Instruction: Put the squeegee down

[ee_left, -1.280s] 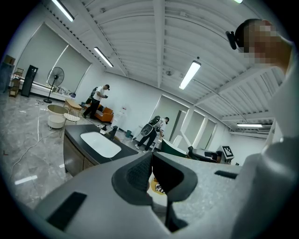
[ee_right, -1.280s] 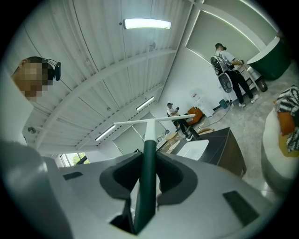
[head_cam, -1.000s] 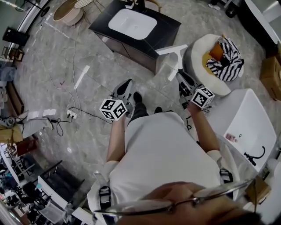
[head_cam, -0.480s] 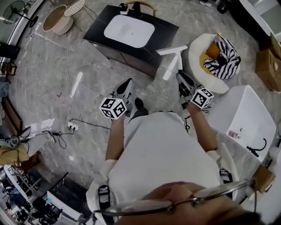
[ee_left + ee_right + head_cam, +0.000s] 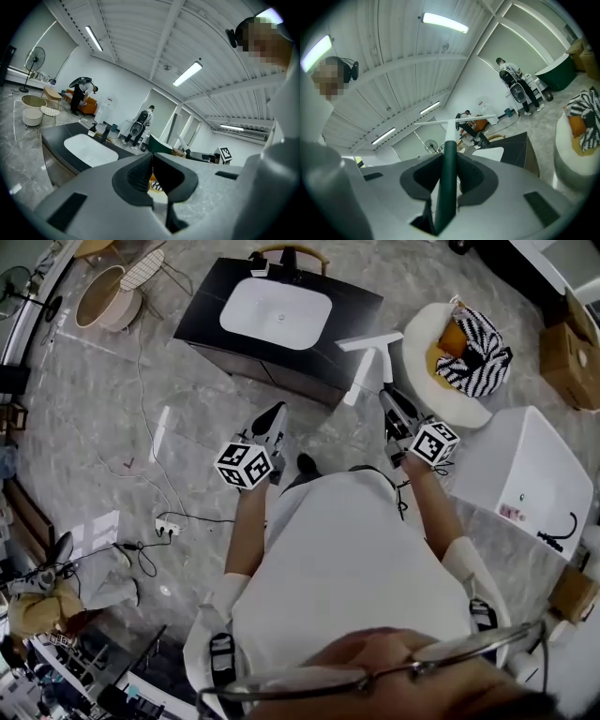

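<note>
The right gripper (image 5: 449,161) has its fingers clamped on the dark green grip of the squeegee (image 5: 450,136), which is in the air and not yet set down. The left gripper (image 5: 152,161) has its fingertips pressed together with nothing between them.

The squeegee's long axis runs straight out of the right jaws, away from the person and close to level. Its shaft turns from green to white, and the white blade sits crosswise at the far end. From the head view, the blade hangs over the marble floor (image 5: 187,474), just off the right front corner of the dark vanity (image 5: 361,310) and beside the round white tub (image 5: 422,381).

That tub holds a black-and-white striped cushion (image 5: 480,360) and an orange item (image 5: 454,339) tucked against it. A white basin (image 5: 277,313) is sunk into the vanity top, with small bottles and a tap along its back edge. A larger white tub (image 5: 525,474) stands to the person's right, a black tap at its near end. A beige tub (image 5: 98,296) stands well apart at the far left.
</note>
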The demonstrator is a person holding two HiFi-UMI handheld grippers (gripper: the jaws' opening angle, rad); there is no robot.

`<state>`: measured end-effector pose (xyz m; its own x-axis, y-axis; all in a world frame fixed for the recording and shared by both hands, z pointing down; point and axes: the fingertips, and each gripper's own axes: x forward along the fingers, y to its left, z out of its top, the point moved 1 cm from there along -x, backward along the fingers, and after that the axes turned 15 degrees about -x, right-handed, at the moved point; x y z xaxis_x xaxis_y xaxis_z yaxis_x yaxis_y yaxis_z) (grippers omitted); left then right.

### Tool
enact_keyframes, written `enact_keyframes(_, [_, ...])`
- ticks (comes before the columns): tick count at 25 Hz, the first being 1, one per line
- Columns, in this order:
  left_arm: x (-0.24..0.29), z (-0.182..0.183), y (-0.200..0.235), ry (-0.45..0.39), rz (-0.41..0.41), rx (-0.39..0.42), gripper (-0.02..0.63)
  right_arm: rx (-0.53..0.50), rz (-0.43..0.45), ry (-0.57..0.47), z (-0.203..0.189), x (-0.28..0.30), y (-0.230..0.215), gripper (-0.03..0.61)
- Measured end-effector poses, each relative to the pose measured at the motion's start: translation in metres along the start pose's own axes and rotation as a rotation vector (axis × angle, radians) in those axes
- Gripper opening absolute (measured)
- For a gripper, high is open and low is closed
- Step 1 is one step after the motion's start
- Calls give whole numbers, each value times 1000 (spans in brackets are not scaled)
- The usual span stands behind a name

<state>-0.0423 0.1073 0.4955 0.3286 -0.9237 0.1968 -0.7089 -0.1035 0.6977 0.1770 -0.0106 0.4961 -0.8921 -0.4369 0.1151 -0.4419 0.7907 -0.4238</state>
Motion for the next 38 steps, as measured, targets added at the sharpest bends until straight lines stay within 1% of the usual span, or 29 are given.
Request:
enact_keyframes(7, [4, 23, 27, 34, -28, 14, 5, -16, -47, -12, -3, 28, 3, 100])
enact_keyframes(12, [8, 31, 33, 38, -34, -3, 5, -4, -67, 5, -3, 37, -1, 100])
enact_keyframes(21, [25, 42, 46, 31, -12, -16, 5, -5, -44, 21, 4, 65, -16, 100])
enact_keyframes(25, [41, 52, 54, 22, 9, -29, 5, 9, -34, 35, 5, 88, -33, 100])
enact_keyframes(30, [67, 66, 61, 26, 34, -30, 5, -4, -7, 61, 14, 120, -59, 100])
enact_keyframes(38, [108, 84, 71, 26, 73, -36, 5, 1, -9, 107, 15, 160, -110, 100])
